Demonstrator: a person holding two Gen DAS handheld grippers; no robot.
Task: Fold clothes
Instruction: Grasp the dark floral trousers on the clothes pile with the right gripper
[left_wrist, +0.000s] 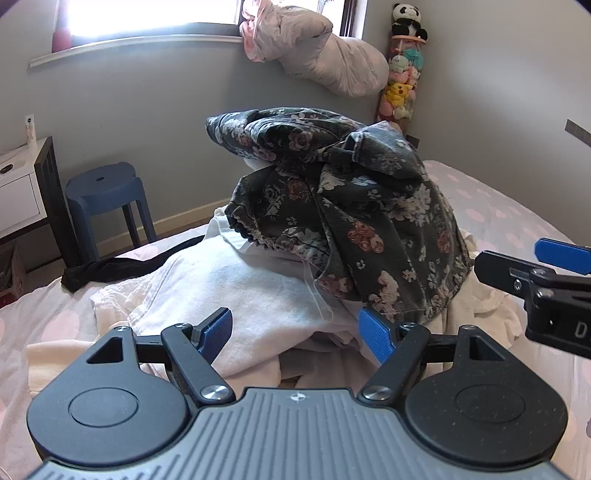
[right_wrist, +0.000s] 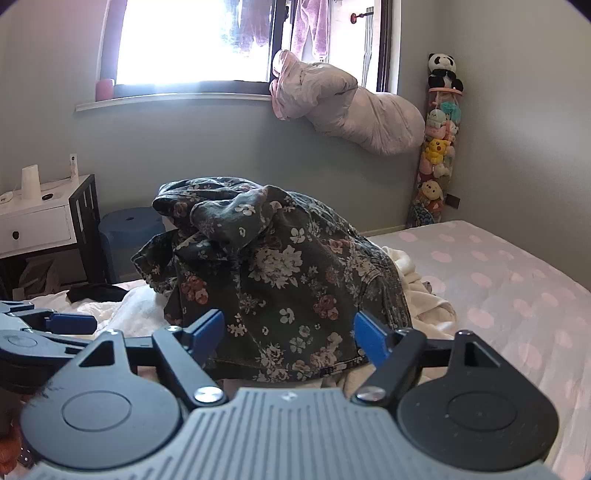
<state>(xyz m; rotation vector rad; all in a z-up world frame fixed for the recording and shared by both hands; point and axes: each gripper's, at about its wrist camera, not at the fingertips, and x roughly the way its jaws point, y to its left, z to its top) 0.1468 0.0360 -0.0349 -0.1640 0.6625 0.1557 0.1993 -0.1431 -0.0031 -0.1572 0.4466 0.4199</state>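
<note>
A dark floral garment (left_wrist: 351, 206) lies crumpled on top of a heap of white clothes (left_wrist: 229, 291) on the bed. It also shows in the right wrist view (right_wrist: 280, 273), straight ahead. My left gripper (left_wrist: 297, 334) is open and empty, just short of the white clothes and the floral hem. My right gripper (right_wrist: 290, 336) is open and empty, its fingers level with the floral garment's near hem. The right gripper shows at the right edge of the left wrist view (left_wrist: 535, 273). A black garment (left_wrist: 110, 269) lies at the far left of the heap.
The bed (right_wrist: 498, 280) has a pink-spotted sheet, bare to the right. A blue stool (left_wrist: 107, 195) and a white bedside table (right_wrist: 40, 221) stand at the left by the wall. A rolled duvet (right_wrist: 347, 107) hangs from the windowsill. A tube of plush toys (right_wrist: 437, 147) stands in the corner.
</note>
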